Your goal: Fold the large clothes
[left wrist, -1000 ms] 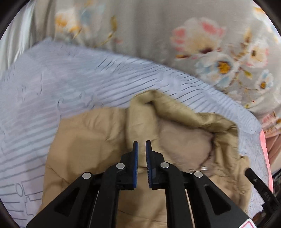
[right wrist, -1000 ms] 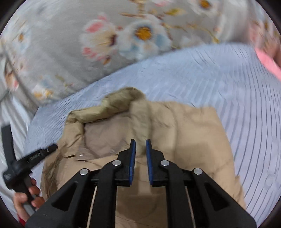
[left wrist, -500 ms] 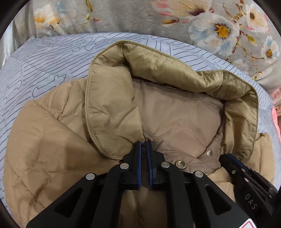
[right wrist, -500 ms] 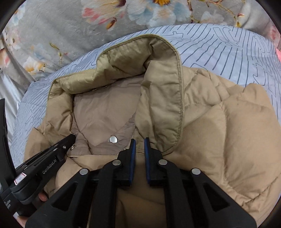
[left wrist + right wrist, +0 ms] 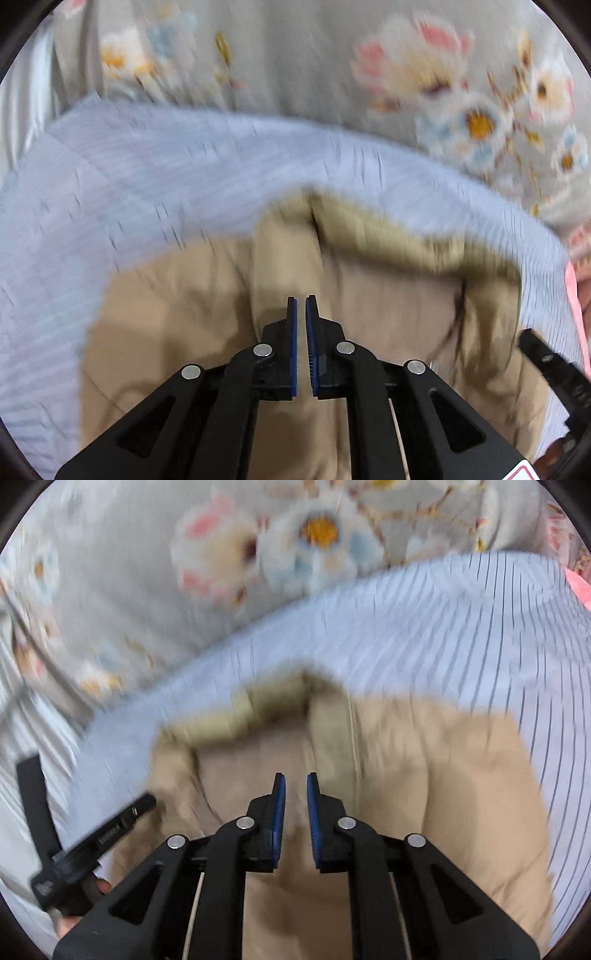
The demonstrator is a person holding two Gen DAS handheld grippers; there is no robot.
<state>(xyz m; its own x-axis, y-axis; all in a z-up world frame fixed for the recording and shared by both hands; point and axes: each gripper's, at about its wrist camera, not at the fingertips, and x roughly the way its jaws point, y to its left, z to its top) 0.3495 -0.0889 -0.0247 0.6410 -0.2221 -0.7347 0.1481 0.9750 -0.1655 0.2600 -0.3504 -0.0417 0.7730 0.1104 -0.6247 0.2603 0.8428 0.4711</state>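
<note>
A tan padded jacket [image 5: 177, 314] lies on a pale blue striped sheet [image 5: 147, 177], collar end away from me; it also shows in the right wrist view [image 5: 443, 775]. Both views are blurred by motion. My left gripper [image 5: 301, 299] hovers above the jacket near the left side of the collar [image 5: 369, 225], jaws nearly closed with a thin gap and nothing between them. My right gripper [image 5: 294, 775] hovers above the right side of the collar [image 5: 273, 698], jaws slightly apart and empty. Each gripper shows at the edge of the other's view: the right one [image 5: 554, 365], the left one [image 5: 96, 845].
A grey floral blanket [image 5: 406, 74] lies bunched beyond the sheet, also in the right wrist view [image 5: 221, 554]. A pink edge [image 5: 576, 295] shows at the far right.
Both grippers have pulled up and back from the collar, so the jacket looks smaller and farther. The right jaws have opened a little. The view is now blurred.
</note>
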